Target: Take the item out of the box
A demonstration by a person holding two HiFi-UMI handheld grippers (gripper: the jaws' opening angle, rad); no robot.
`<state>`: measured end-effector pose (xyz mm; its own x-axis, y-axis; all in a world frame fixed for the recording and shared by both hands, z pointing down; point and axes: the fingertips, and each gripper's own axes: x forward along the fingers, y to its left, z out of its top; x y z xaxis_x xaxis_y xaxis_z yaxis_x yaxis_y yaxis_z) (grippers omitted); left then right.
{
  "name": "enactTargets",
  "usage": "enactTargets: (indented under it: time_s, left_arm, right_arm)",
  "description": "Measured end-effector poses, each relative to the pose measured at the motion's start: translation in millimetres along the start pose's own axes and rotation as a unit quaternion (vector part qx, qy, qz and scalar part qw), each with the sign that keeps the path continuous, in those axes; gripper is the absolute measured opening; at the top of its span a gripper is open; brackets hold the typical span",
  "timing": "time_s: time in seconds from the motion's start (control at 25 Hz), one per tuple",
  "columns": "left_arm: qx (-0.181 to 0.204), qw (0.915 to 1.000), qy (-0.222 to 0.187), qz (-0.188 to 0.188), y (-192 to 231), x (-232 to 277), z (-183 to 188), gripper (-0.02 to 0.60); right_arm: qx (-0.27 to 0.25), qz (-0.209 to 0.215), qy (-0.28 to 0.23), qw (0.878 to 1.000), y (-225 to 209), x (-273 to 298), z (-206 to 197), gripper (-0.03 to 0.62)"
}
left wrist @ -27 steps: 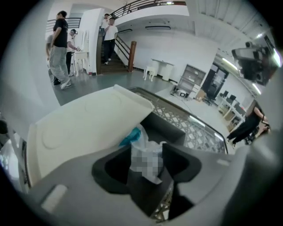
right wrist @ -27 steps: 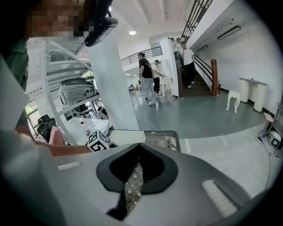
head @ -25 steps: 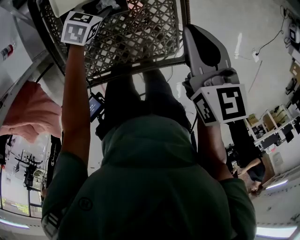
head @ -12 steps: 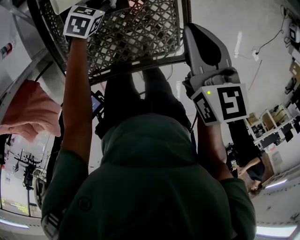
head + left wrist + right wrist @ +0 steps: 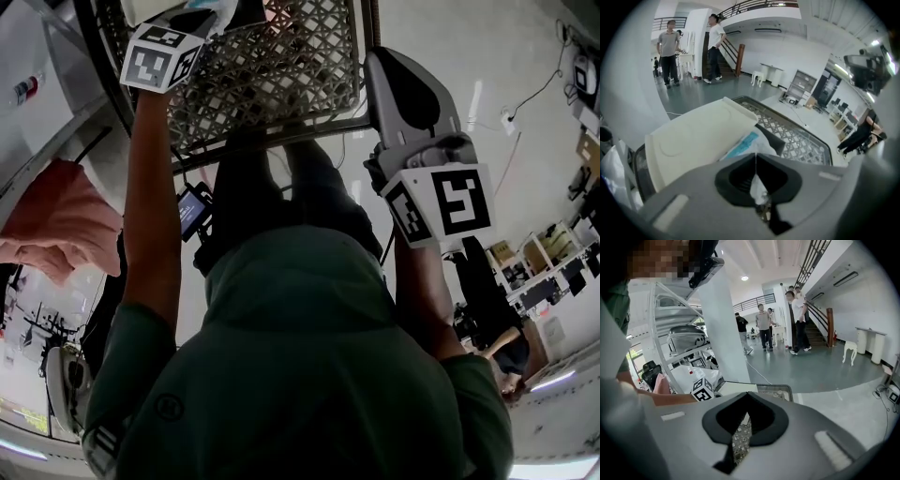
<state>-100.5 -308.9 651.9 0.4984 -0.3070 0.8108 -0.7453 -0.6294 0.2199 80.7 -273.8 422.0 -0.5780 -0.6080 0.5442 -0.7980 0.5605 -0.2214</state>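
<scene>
**A:** While the left gripper (image 5: pixel 755 157) is over the box (image 5: pixel 801 140), what have its fingers (image 5: pixel 708 183) got?

**B:** They have just been closing and now meet tip to tip, with a fold of clear film from the packet (image 5: pixel 757 143) pinched between them. A scrap of that film shows in the hollow behind the tips.

**A:** And the rest of the packet?

**B:** It bulges just beyond the fingertips, white and crumpled. Its teal label (image 5: pixel 742 146) sits a little to their left. Further left of the tips, touching the packet, lies a cream board (image 5: pixel 693 140). Ahead and to the right runs the black lattice of the box. I cannot tell whether the packet rests on the lattice or hangs clear of it.

**A:** The right gripper (image 5: pixel 747 397)?

**B:** Its fingers (image 5: pixel 693 427) are together at the tips and nothing is caught between them. Only a sliver of lattice shows through the slit behind them. Just beyond those tips is the box's rim, and the left gripper's marker cube (image 5: pixel 701 389) stands to their left. In the head view this gripper lies beside the box's right edge.
</scene>
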Motion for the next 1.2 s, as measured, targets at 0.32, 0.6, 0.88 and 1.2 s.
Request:
enactTargets:
  time_s: [0.32, 0.6, 0.88, 1.2]
  left_arm:
    - [-0.016, 0.9995, -0.027, 0.011, -7.5, -48.0, 3.2, 0.005]
    - [-0.011, 0.9954, -0.081, 0.050, -21.3, -123.6, 36.1, 0.006]
    - [0.012, 0.9843, -0.143, 0.103, -43.7, -208.1, 73.9, 0.006]
    - [0.047, 0.9606, -0.227, 0.154, -85.4, -319.4, 113.9, 0.006]
  right_arm:
    - [-0.024, 0.014, -0.033, 0.999, 18.5, -15.3, 30.1, 0.006]
    - [-0.048, 0.026, -0.063, 0.996, 26.7, -37.7, 68.1, 0.006]
    - [-0.079, 0.041, -0.089, 0.992, 36.1, -66.0, 95.1, 0.006]
    - [-0.108, 0.086, -0.117, 0.983, 62.9, -98.1, 126.0, 0.006]
